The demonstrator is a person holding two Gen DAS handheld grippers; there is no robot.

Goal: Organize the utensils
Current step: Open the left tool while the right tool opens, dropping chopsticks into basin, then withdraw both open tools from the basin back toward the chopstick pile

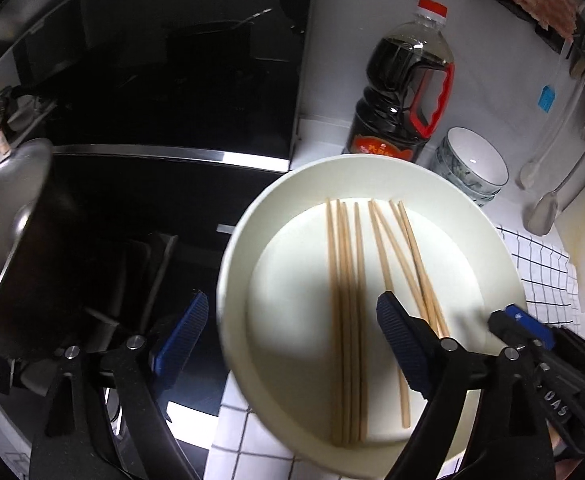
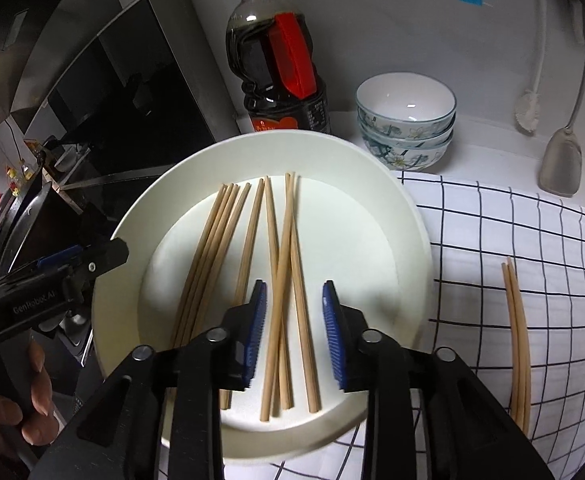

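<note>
A white plate (image 2: 392, 240) holds several wooden chopsticks (image 2: 284, 280), also seen in the left wrist view (image 1: 348, 300) on the plate (image 1: 284, 208). My right gripper (image 2: 294, 332) is open just above the plate, its blue pads either side of a crossed pair. A separate pair of chopsticks (image 2: 518, 340) lies on the checked cloth (image 2: 512, 240) to the right. My left gripper (image 1: 288, 332) is open wide, its fingers straddling the plate's left rim; it shows in the right wrist view (image 2: 80, 258) at the plate's left edge.
A soy sauce bottle (image 2: 276, 60) and stacked patterned bowls (image 2: 406, 120) stand behind the plate. A spatula (image 2: 560, 168) and a brush (image 2: 526, 112) hang by the wall. A black stove and a pot (image 1: 8, 216) are at the left.
</note>
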